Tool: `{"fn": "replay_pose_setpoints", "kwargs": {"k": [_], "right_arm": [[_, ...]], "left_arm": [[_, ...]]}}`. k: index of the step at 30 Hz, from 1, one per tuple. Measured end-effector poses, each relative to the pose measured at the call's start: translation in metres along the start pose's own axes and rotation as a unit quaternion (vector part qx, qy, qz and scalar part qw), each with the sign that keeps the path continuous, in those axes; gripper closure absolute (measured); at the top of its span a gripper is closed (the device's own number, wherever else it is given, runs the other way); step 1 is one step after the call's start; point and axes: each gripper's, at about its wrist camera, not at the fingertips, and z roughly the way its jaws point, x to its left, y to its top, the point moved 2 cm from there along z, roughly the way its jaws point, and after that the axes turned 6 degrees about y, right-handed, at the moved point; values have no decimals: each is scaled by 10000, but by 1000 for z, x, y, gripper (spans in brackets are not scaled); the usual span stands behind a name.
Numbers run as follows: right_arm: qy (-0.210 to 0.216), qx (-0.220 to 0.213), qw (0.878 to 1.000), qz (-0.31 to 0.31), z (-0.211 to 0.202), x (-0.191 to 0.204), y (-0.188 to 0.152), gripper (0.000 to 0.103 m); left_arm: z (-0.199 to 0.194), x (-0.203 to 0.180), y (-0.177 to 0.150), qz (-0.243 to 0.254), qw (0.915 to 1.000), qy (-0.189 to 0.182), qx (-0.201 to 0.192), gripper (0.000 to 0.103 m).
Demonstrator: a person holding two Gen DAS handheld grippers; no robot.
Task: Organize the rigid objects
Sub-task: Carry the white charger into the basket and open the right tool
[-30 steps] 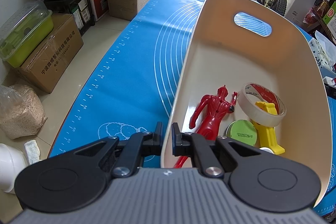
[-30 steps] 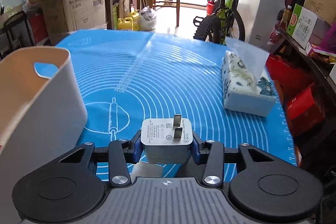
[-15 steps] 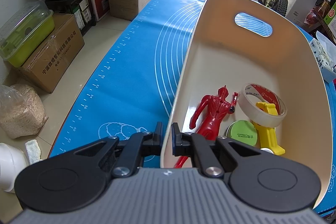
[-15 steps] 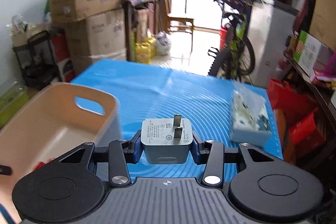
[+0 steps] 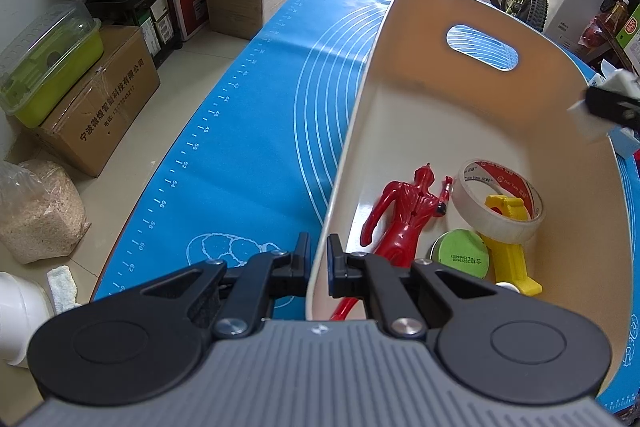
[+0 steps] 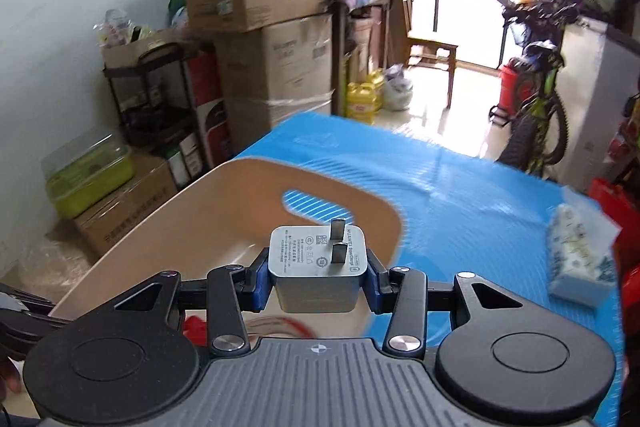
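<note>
My left gripper (image 5: 318, 259) is shut on the near rim of the cream bin (image 5: 400, 115), which stands on the blue mat (image 5: 248, 147). In the bin lie a red figure (image 5: 404, 215), a tape roll (image 5: 500, 203), a yellow tool (image 5: 508, 251) and a green disc (image 5: 460, 253). My right gripper (image 6: 318, 271) is shut on a white charger plug (image 6: 316, 267), held above the bin (image 6: 200, 219). The right gripper with the plug shows at the right edge of the left wrist view (image 5: 608, 103).
A tissue pack (image 6: 580, 259) lies on the mat (image 6: 460, 195) to the right. Cardboard boxes (image 5: 100, 99), a green lidded box (image 5: 44, 63) and a sack (image 5: 36, 211) stand on the floor to the left. A bicycle (image 6: 536, 107) stands beyond the table.
My right gripper has carried the plug up and to the left, from over the mat to above the bin. It now shows in the left wrist view. The left gripper holds still.
</note>
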Motion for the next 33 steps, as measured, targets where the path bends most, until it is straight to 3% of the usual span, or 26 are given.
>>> {"fn": "replay_pose_setpoints", "kwargs": {"k": [14,21,23,33], "right_arm": [[160,1329,9908,-180,68,52,-27,53],[77,1452,9887,-369,73,58,-24,53],[109,1420,9891,-363,71,59,-24,44],[371,700,9968,45,22,44,-7,37]], "left_arm": [[1,-1,0,-5,10000,1,-1,94],[1,0,0,-3,10000,12,-1,94],[2,0,-1,1,10000,16,0,94],[2,0,0,-9,10000,23,2,94]]}}
